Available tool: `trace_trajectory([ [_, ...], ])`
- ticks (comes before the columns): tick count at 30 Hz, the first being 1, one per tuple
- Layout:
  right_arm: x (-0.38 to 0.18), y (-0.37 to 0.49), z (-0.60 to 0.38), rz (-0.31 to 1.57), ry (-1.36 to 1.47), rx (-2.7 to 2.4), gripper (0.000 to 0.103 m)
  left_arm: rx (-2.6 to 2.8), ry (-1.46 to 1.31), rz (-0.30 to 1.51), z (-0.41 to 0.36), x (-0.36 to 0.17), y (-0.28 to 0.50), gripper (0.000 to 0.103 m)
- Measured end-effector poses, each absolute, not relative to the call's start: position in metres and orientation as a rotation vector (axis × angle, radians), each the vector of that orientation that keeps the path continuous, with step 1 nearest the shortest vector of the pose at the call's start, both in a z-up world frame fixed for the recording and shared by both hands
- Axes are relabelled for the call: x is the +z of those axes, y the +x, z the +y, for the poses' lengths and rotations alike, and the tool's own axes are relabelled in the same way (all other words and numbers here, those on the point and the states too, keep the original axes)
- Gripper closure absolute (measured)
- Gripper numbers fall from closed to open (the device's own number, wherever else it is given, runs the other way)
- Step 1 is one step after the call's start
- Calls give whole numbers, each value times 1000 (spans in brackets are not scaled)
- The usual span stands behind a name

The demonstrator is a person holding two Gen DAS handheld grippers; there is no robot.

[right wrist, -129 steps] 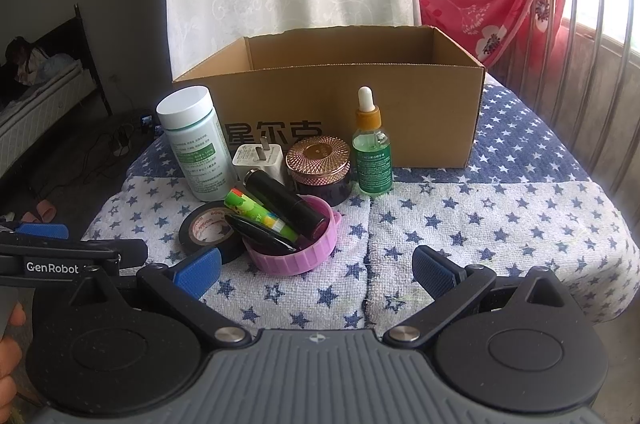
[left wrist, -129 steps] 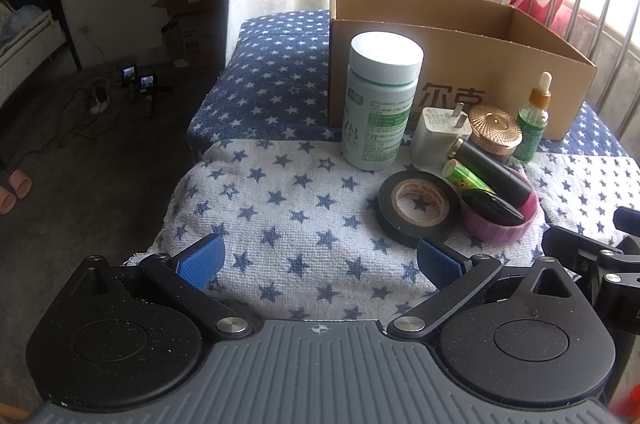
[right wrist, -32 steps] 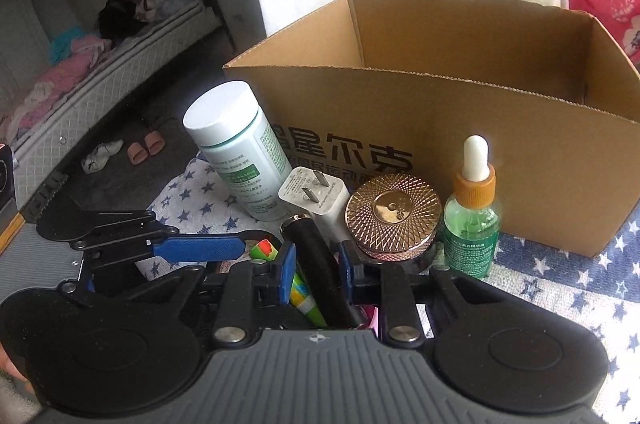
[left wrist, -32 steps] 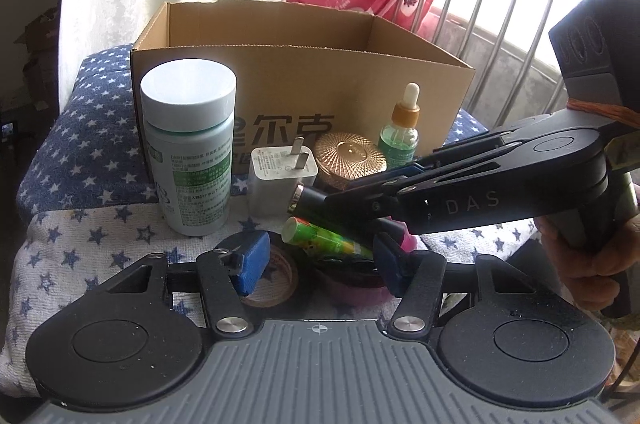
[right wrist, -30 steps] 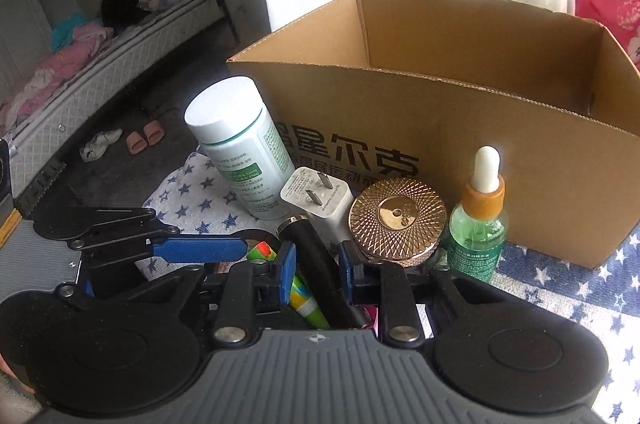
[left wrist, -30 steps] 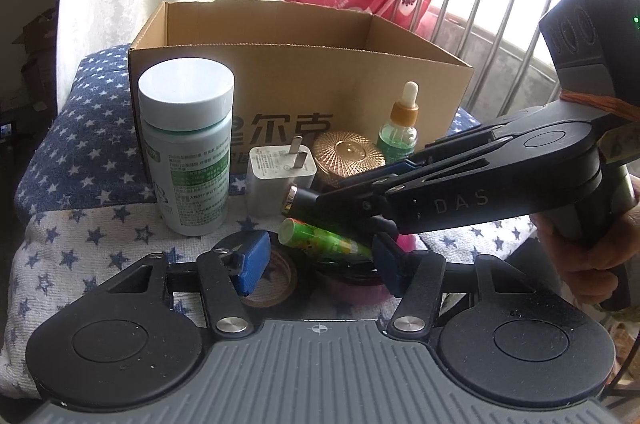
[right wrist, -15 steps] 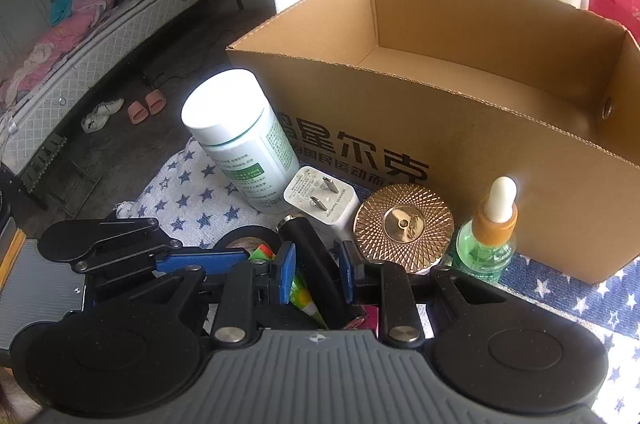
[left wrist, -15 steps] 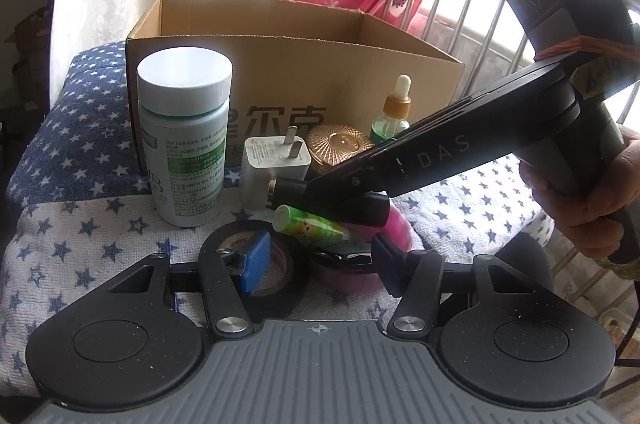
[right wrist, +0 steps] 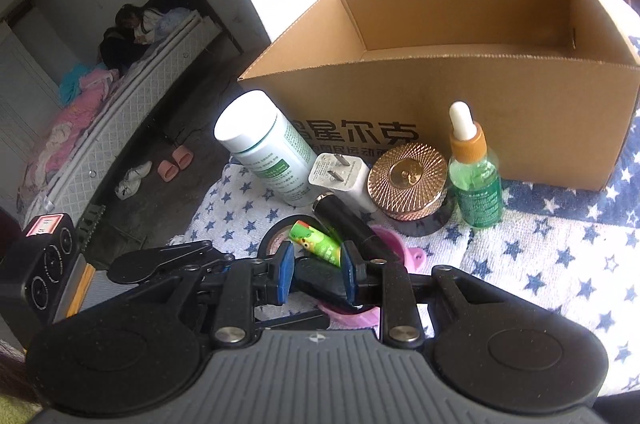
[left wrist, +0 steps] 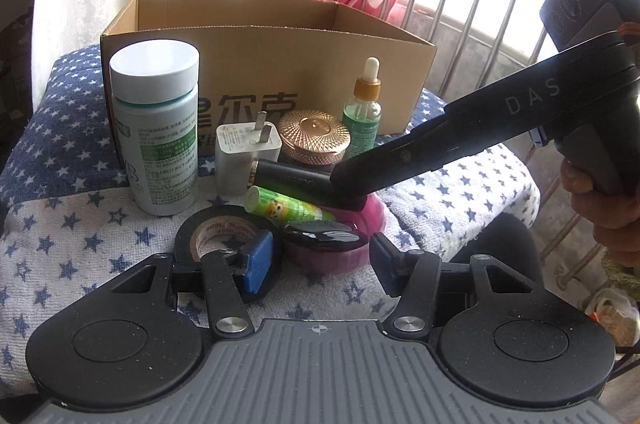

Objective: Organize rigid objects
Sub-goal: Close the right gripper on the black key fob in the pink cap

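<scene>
Left gripper (left wrist: 320, 258) is closing its jaws either side of the pink dish (left wrist: 374, 214) at twelve o'clock, the pads not pressing it. Right gripper (right wrist: 314, 266), reaching in from two o'clock, is clenched on the black tube (left wrist: 292, 180) over that dish, with the cardboard box (left wrist: 280, 64) beyond.

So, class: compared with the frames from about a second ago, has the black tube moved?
Yes. The black tube, shut in the right gripper, has lifted clear of the pink cup toward the charger plug.

Black tube (left wrist: 294, 179) – raised, tilted over pink dish (left wrist: 374, 214), green tube (left wrist: 286, 205) inside, open cardboard box (left wrist: 320, 72) behind
</scene>
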State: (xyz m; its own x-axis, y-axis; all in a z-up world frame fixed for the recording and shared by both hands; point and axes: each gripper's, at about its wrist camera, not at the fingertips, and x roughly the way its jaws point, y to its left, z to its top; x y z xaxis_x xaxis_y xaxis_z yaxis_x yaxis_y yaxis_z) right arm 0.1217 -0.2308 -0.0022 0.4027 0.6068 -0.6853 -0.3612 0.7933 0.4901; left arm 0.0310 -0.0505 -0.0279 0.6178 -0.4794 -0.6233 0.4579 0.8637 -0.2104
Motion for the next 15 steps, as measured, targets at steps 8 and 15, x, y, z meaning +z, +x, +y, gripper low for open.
trace_trajectory([
  [8,-23,113,-227,1015,330,647,74,-532,9,702,-60,-26,26,50],
  [15,-13,103,-211,947,157,667,49,-560,32,668,-65,-20,17,49],
])
